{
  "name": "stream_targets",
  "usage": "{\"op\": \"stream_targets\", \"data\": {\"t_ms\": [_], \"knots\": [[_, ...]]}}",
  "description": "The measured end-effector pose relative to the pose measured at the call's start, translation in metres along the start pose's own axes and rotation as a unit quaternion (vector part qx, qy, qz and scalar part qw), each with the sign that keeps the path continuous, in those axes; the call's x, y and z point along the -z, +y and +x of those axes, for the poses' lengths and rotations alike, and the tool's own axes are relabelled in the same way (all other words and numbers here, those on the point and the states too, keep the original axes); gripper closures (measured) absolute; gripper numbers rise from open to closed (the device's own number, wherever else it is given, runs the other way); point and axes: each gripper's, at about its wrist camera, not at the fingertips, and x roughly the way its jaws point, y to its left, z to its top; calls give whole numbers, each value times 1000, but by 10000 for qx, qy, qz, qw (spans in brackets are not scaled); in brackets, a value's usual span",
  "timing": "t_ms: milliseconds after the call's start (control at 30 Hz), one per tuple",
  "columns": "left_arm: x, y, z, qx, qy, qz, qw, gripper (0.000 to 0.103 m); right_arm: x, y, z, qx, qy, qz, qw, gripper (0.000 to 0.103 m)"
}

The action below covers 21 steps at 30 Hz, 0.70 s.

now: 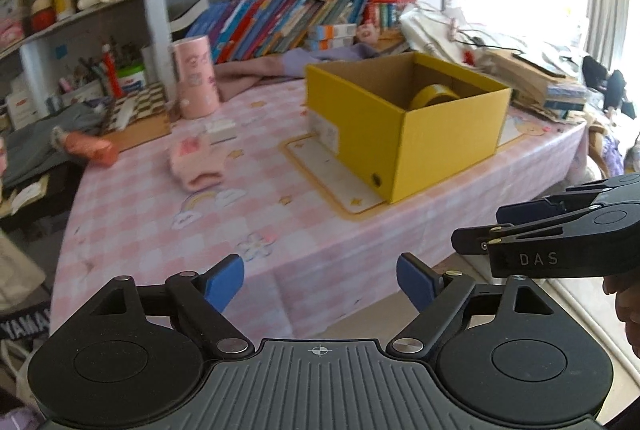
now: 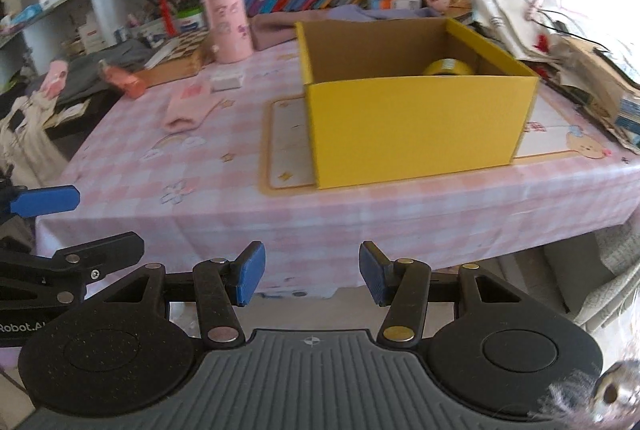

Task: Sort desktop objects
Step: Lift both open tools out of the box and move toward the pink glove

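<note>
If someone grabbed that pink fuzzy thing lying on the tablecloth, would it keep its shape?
Probably not: the pink fuzzy thing looks like soft knit lying flat, so it would likely droop. It seems light, and unlikely to roll or break.

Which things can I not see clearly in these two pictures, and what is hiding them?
- Yellow tape roll, both views: lower part hidden by the yellow box wall.
- Box floor: hidden by its near walls.
- White flat item beyond the pink sock: too blurred to identify.
- Book titles: too small and blurred.
- Right gripper, left wrist view: cut off by the right edge.
</note>
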Motion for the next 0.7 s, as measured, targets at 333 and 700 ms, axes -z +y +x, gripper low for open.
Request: {"op": "stream_targets", "data": {"t_ms": [333,700], "knots": [[15,35,-17,-501,29,-385,9980,16,-7,48,14,-460,84,-543,9974,52],[21,68,-27,-954,21,-842,9919,16,-23,92,30,-907,97,-1074,9900,52]]}}
